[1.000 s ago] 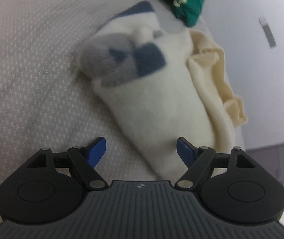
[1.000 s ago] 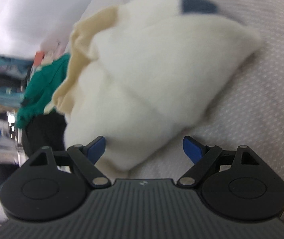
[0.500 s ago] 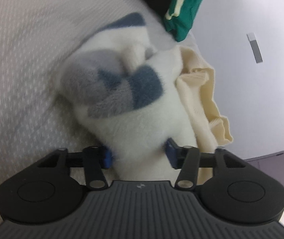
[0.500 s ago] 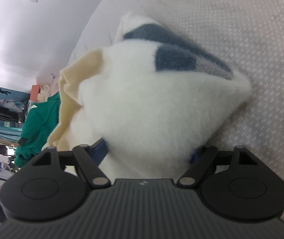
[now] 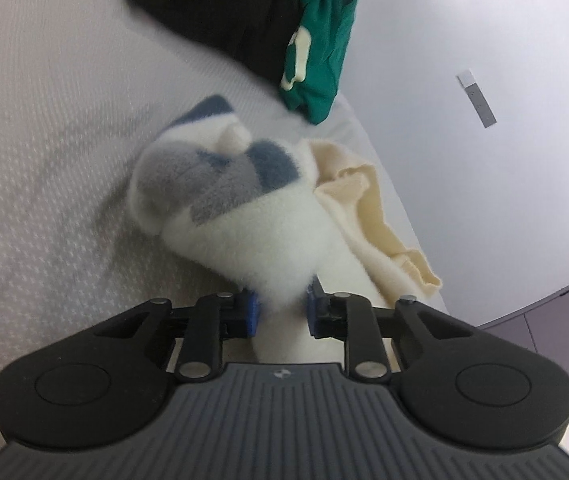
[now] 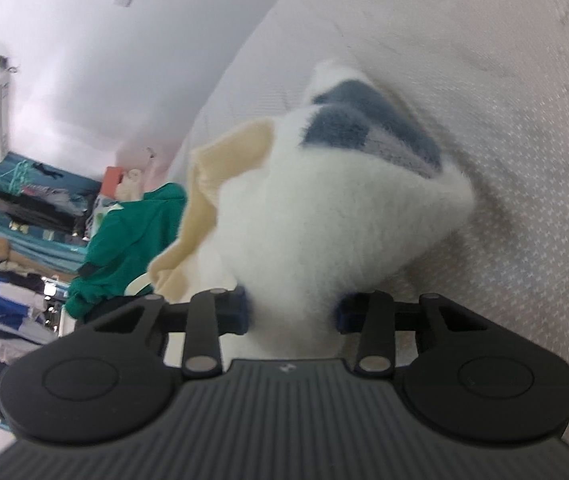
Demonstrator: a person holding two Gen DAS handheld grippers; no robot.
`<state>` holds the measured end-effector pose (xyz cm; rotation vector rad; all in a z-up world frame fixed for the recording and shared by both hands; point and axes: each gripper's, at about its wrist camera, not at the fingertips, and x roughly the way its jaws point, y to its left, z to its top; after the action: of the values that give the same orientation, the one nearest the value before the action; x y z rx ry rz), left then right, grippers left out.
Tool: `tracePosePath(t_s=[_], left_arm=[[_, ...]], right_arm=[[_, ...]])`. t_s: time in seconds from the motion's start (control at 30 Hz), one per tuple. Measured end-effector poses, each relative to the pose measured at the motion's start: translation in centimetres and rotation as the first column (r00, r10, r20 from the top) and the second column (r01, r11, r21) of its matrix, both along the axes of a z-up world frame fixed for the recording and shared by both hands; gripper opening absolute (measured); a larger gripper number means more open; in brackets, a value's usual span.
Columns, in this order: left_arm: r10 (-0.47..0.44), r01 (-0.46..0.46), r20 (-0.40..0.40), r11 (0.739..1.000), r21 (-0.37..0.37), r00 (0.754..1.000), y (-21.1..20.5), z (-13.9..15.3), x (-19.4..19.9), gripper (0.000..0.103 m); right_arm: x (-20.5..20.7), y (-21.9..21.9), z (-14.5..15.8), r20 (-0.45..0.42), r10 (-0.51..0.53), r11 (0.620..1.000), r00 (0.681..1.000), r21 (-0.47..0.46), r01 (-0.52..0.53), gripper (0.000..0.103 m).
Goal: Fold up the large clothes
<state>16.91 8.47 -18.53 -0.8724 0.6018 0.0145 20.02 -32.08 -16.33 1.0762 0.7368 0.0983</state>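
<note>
A fluffy white sweater [image 5: 268,236] with grey and blue patches lies bunched on the pale quilted bed [image 5: 36,160]. My left gripper [image 5: 282,312] is closing its jaws on the sweater's near end, and the blue pads press into the fluff. In the right wrist view the same white sweater [image 6: 324,216] fills the middle. My right gripper [image 6: 292,312] is closing on another part of its edge, with the fabric squeezed between the pads. The cloth is lifted a little off the bed [image 6: 524,160] at both grips.
A cream garment [image 5: 376,216] lies against the sweater's right side, near the bed's edge. A green top [image 5: 320,40] and a black garment [image 5: 212,0] lie farther back. Shelves of stacked clothes [image 6: 12,232] stand at the left in the right wrist view.
Both grippers went from wide open in front of the sweater to closed on its fabric. Both rose a little, and the sweater bunched up and lifted with them.
</note>
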Motion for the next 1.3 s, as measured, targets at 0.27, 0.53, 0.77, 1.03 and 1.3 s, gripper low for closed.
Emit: tracePosePath(t_s=[0.27,0.53,0.77,1.03,1.3], left_arm=[[0.014,-0.015,0.013,0.999,0.031,1.000,-0.2,2.3,-4.5,0.022],[0.016,-0.018,0.028,0.998,0.061,0.999,-0.2,4.2,-8.7,0.021],[-0.006,0.004,0.021,0.998,0.067,1.000,-0.4,4.8,-12.0,0.021],[-0.027,0.025,0.027,0.998,0.064,0.999,-0.7,5.0,-13.3,0.022],[-0.039,0.038,0.031,0.998,0.046,0.999,0.1,6.1,-10.0,0.022]], right_arm=[[-3.4,-0.2,1.2,0.013,0.047,0.999,0.999,-0.015,-0.047,0.038],[-7.2,-0.5,3.3,0.005,0.109,0.993,0.994,-0.040,-0.109,0.038],[-9.7,-0.5,4.7,0.002,0.127,0.990,0.992,-0.065,-0.127,0.038],[-10.6,-0.8,4.7,-0.031,0.121,0.992,0.992,-0.041,-0.122,0.038],[-7.8,-0.7,6.1,-0.030,0.101,0.995,0.994,0.006,-0.101,0.042]])
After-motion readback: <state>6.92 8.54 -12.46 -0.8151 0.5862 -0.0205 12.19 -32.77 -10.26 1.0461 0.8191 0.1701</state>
